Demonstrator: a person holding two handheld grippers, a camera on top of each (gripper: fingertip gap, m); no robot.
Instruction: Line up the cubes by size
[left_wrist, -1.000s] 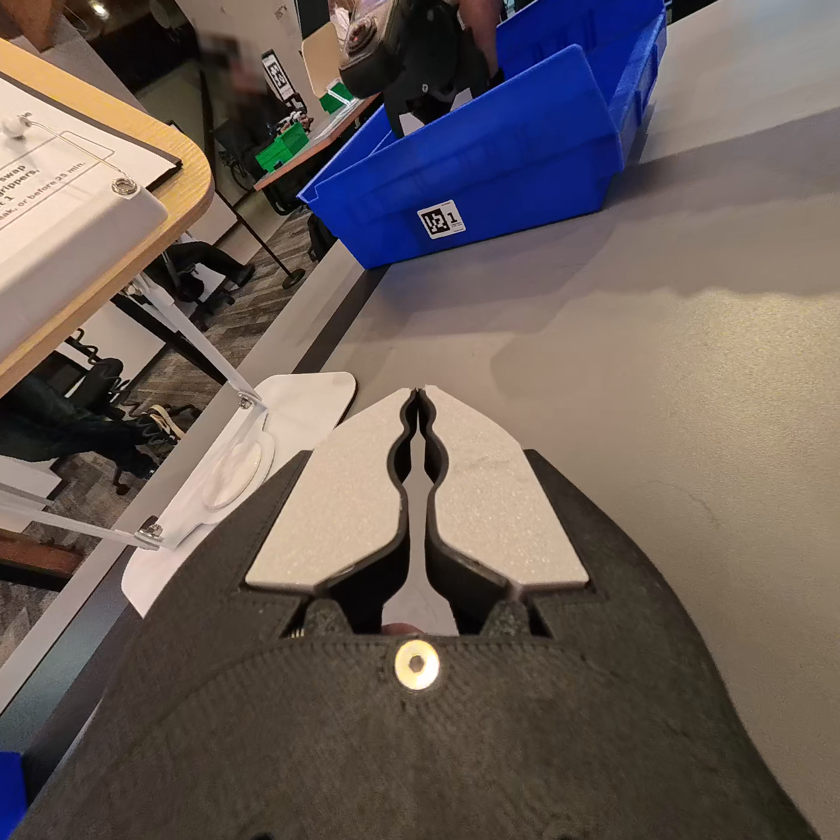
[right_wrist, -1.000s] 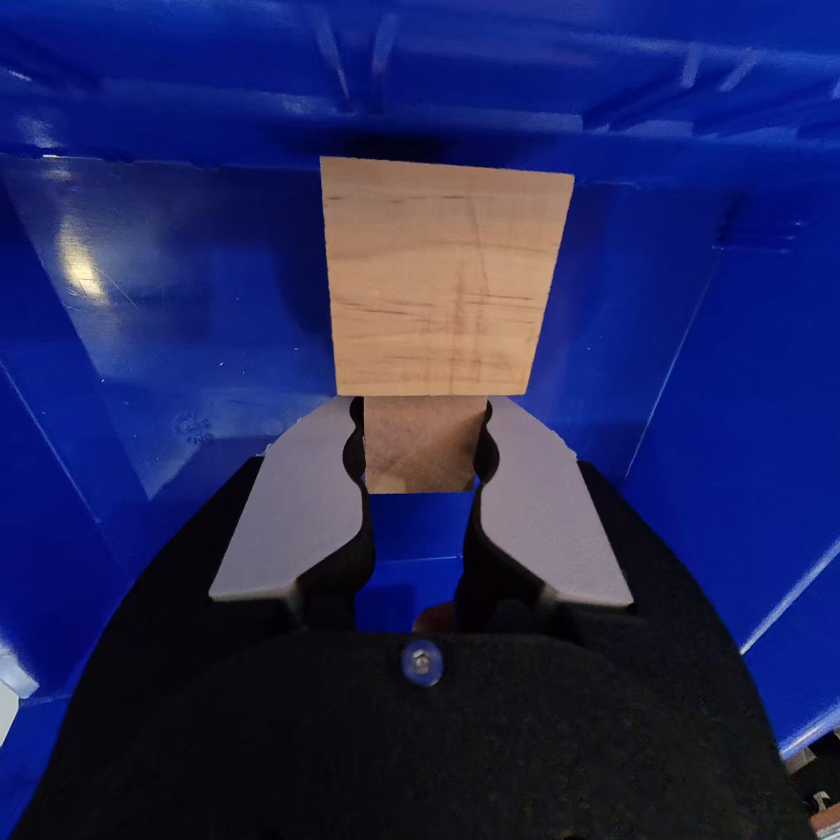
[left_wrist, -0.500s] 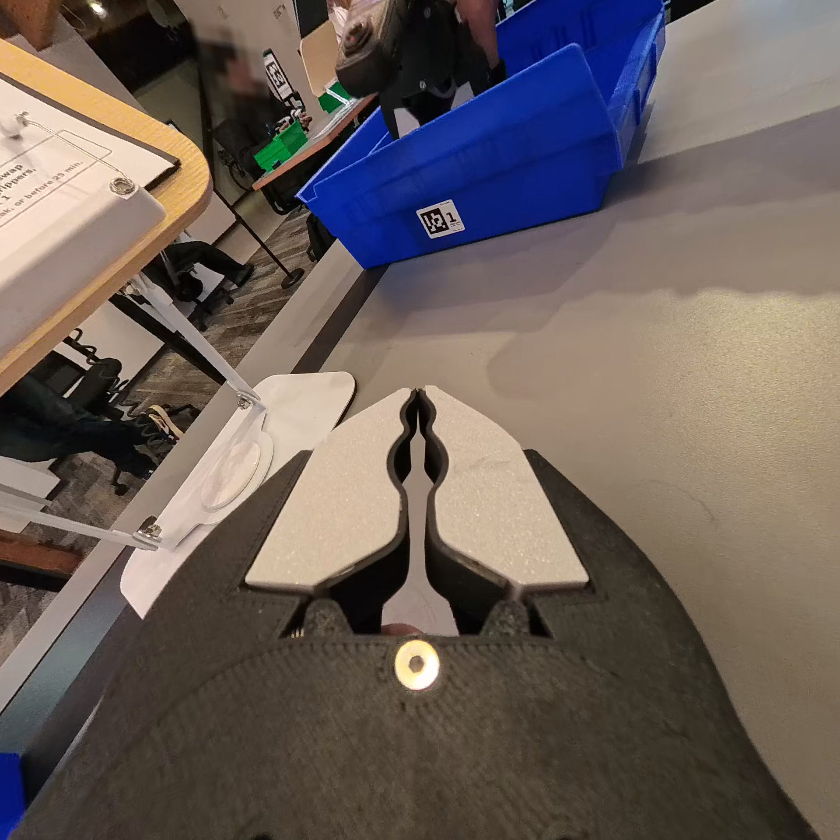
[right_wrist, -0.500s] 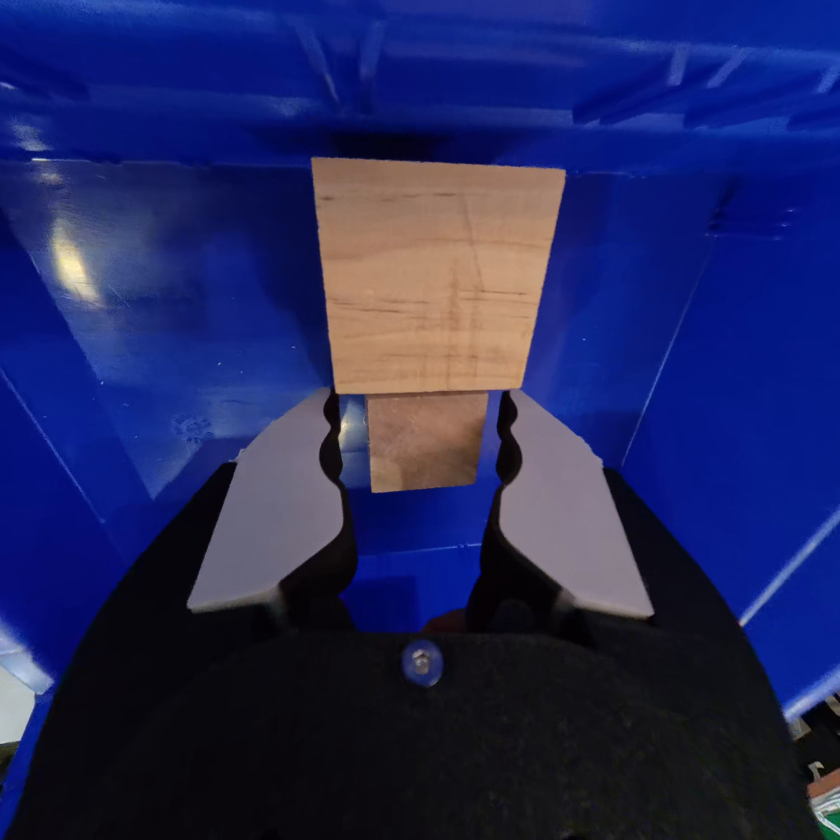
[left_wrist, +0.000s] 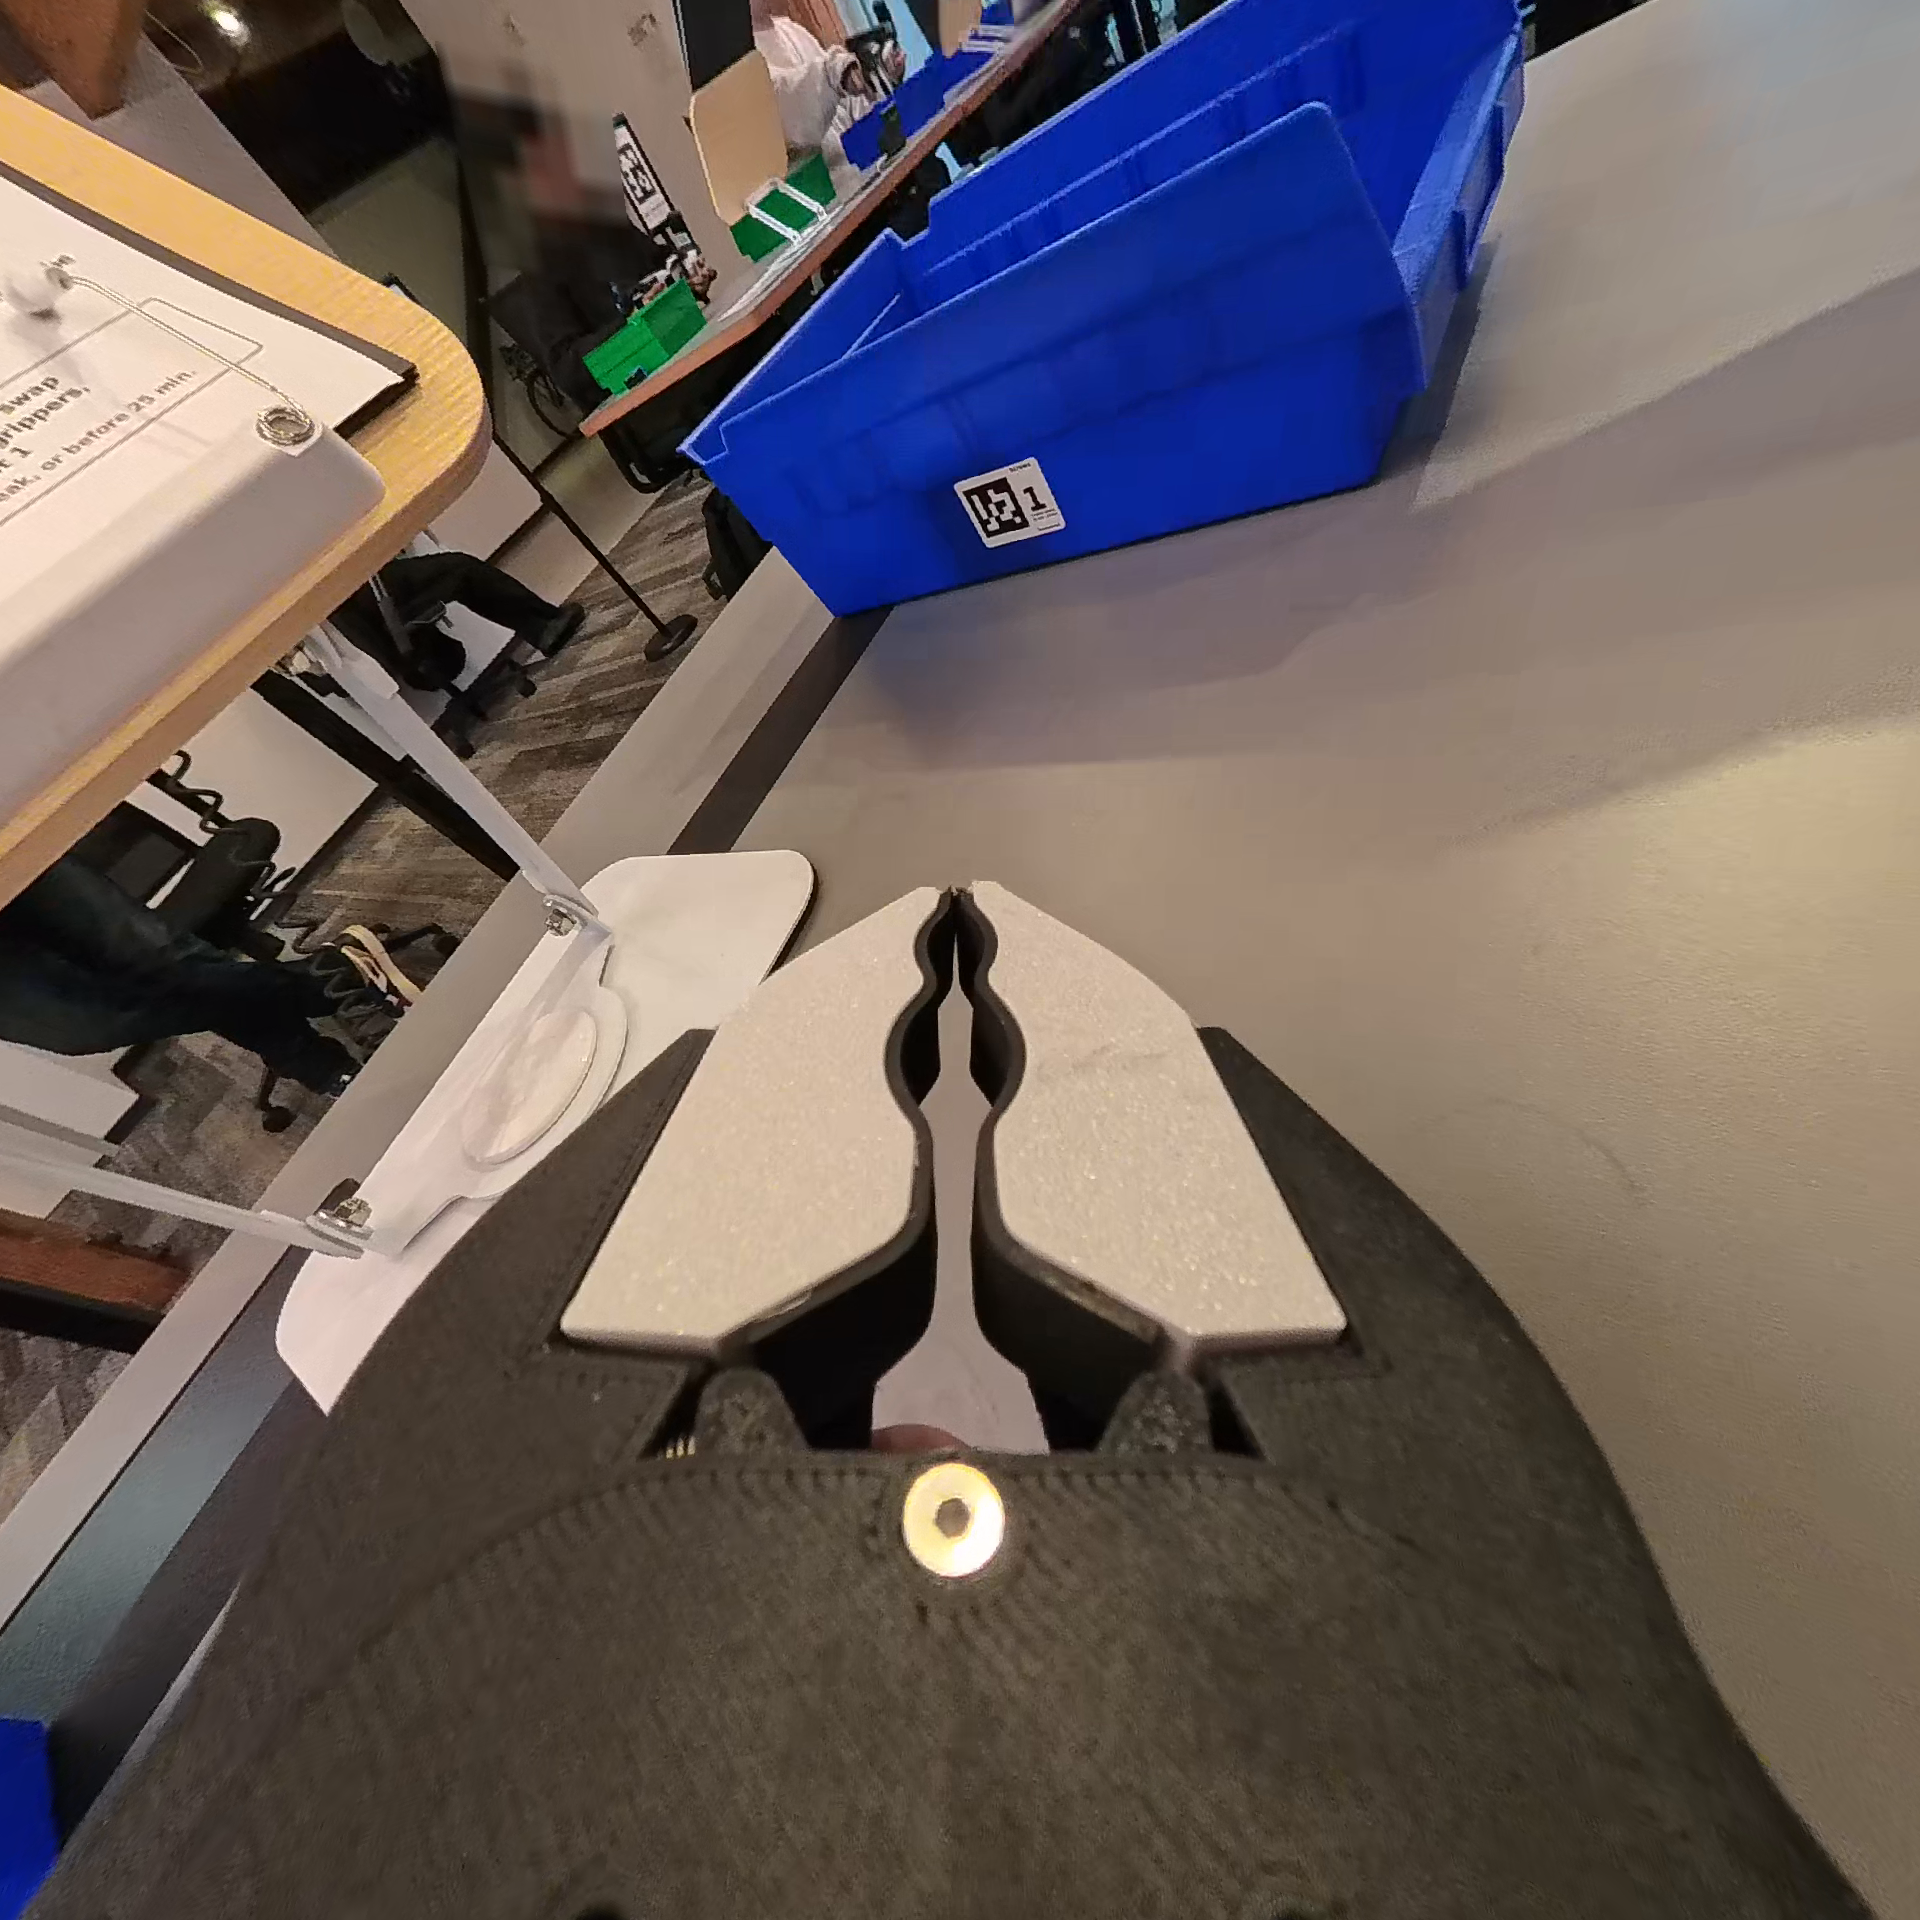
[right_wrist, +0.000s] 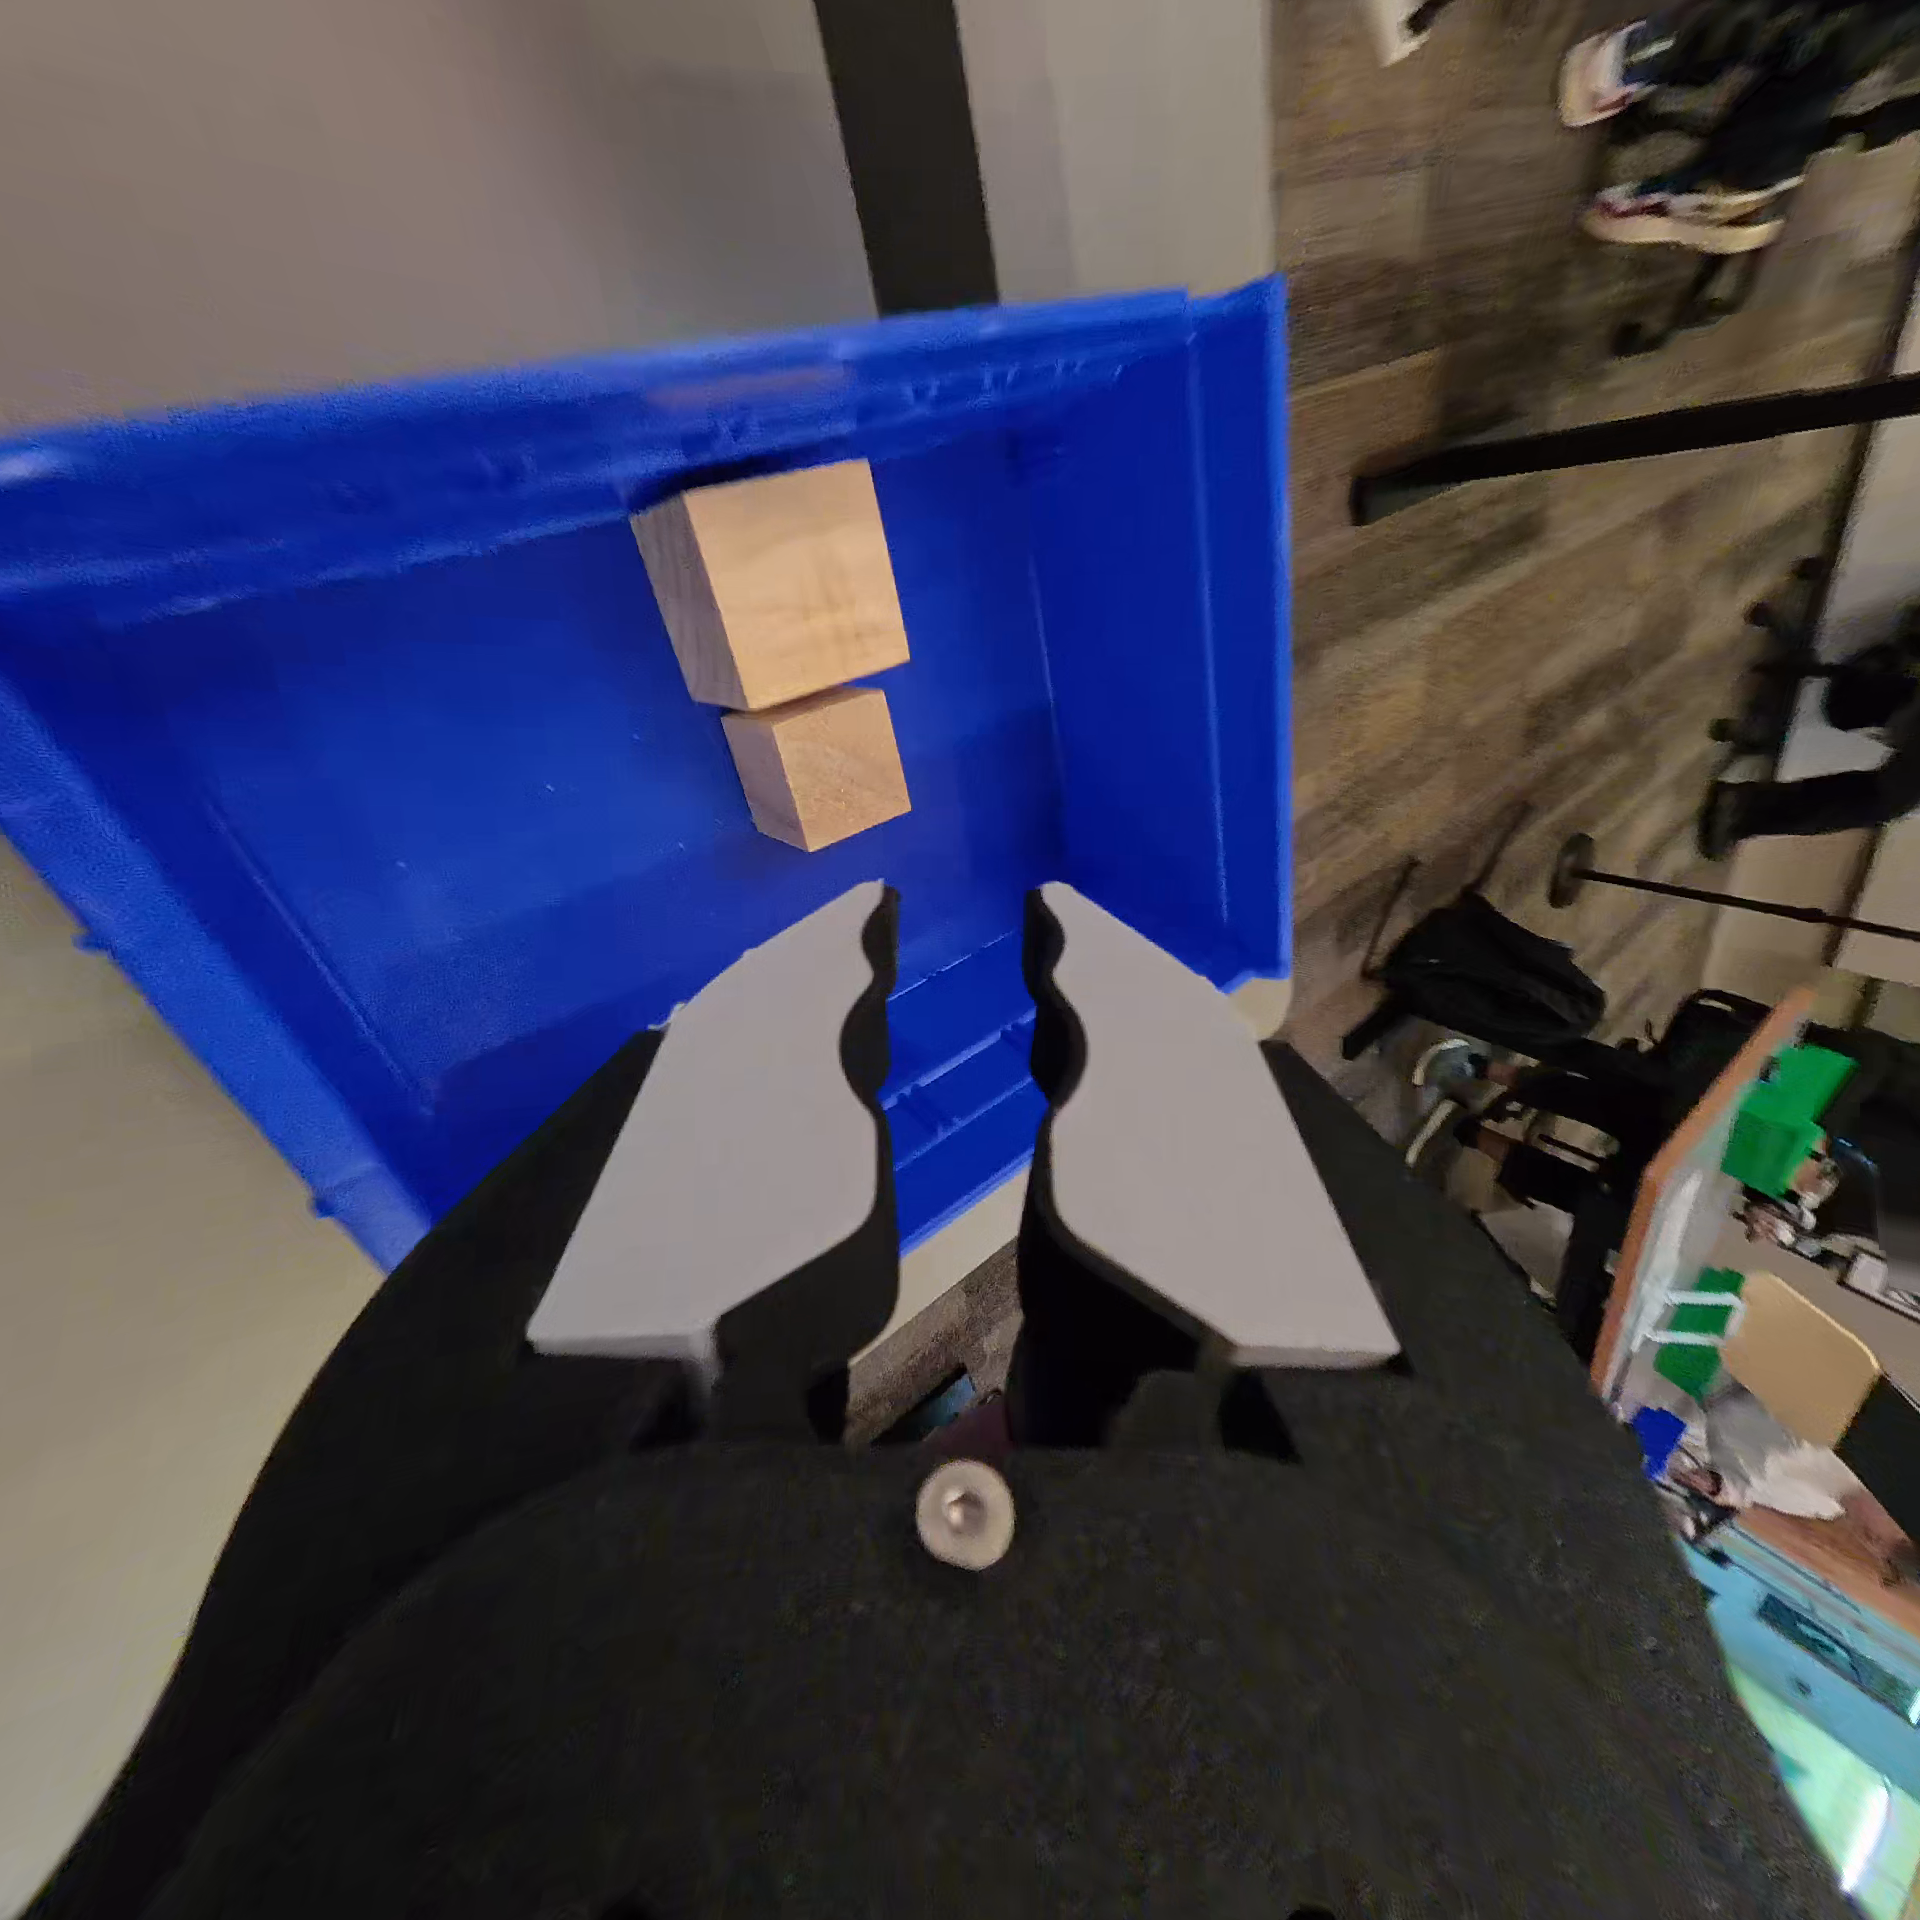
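Both cubes, larger cube (right_wrist: 774, 582) touching smaller cube (right_wrist: 821, 767), sit in the blue bin (right_wrist: 312, 790). Right gripper (right_wrist: 961, 894) fingers spread, empty; left gripper (left_wrist: 956, 896) fingers pressed together over the bench (left_wrist: 1455, 935). We risk nudging the pair out of line on re-entry.

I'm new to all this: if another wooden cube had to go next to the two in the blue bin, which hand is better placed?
Probably the right: its tongs hang open over the blue bin, near the smaller cube and larger cube. The left tongs sit shut, farther off.
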